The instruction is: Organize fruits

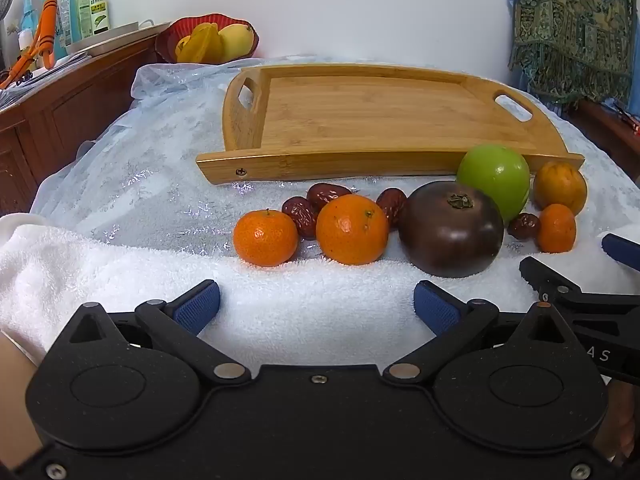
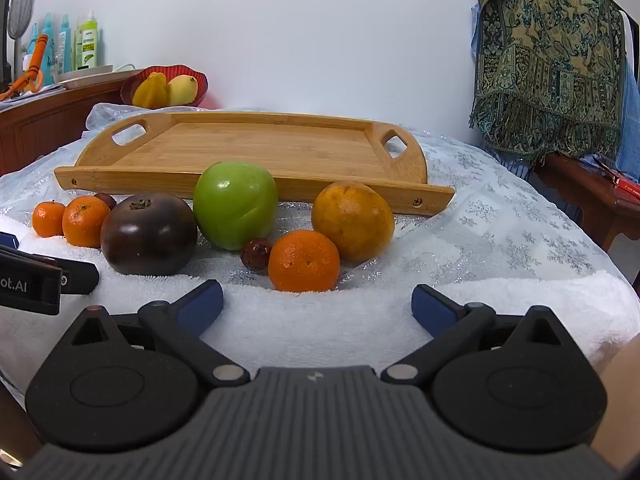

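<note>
A bamboo tray [image 1: 360, 116] [image 2: 248, 148] lies empty at the back of the table. In front of it sits a row of fruit: a small mandarin [image 1: 265, 237], a larger mandarin [image 1: 352, 229], a dark purple tomato [image 1: 451, 229] [image 2: 149, 233], a green apple [image 1: 494, 176] [image 2: 236, 205], a dull orange [image 1: 560, 187] [image 2: 353, 220], a small mandarin [image 1: 557, 228] [image 2: 304, 261] and several red dates [image 1: 300, 213]. My left gripper [image 1: 317, 306] is open and empty, short of the mandarins. My right gripper [image 2: 317, 304] is open and empty, just short of the small mandarin.
A white towel [image 1: 120, 272] covers the table's near edge over a shiny snowflake cloth [image 2: 500, 232]. A red bowl [image 1: 208, 40] of yellow fruit stands at the back left by a wooden cabinet [image 1: 60, 112] with bottles. A patterned cloth [image 2: 548, 60] hangs at the right.
</note>
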A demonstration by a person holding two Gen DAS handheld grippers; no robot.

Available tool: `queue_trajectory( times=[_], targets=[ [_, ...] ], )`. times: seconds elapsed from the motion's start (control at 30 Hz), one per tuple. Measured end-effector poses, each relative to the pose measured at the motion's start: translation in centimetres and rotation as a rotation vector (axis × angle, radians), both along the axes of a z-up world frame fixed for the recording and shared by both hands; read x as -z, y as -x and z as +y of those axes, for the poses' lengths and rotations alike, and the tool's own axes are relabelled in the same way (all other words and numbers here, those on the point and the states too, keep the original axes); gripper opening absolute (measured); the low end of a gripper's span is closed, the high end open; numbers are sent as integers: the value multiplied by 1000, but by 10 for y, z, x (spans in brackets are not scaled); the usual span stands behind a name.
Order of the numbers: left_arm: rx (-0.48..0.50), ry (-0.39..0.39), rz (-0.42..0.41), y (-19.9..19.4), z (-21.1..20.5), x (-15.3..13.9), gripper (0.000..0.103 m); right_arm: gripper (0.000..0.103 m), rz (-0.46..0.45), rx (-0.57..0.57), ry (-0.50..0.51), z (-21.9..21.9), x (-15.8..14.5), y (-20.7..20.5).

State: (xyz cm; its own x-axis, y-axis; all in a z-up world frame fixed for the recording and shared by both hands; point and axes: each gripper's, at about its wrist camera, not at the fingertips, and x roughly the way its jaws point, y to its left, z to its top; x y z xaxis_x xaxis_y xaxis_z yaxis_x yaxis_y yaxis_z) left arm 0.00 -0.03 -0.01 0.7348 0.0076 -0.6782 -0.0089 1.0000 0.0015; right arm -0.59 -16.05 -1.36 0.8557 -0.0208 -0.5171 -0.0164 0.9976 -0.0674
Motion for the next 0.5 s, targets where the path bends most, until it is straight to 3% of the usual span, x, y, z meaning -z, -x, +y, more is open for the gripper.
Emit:
queue_trajectory(
  times=[0.5],
  targets=[
    [2, 0, -9, -1, 4, 5, 103, 103, 4, -2, 6, 1, 1, 0]
  ],
)
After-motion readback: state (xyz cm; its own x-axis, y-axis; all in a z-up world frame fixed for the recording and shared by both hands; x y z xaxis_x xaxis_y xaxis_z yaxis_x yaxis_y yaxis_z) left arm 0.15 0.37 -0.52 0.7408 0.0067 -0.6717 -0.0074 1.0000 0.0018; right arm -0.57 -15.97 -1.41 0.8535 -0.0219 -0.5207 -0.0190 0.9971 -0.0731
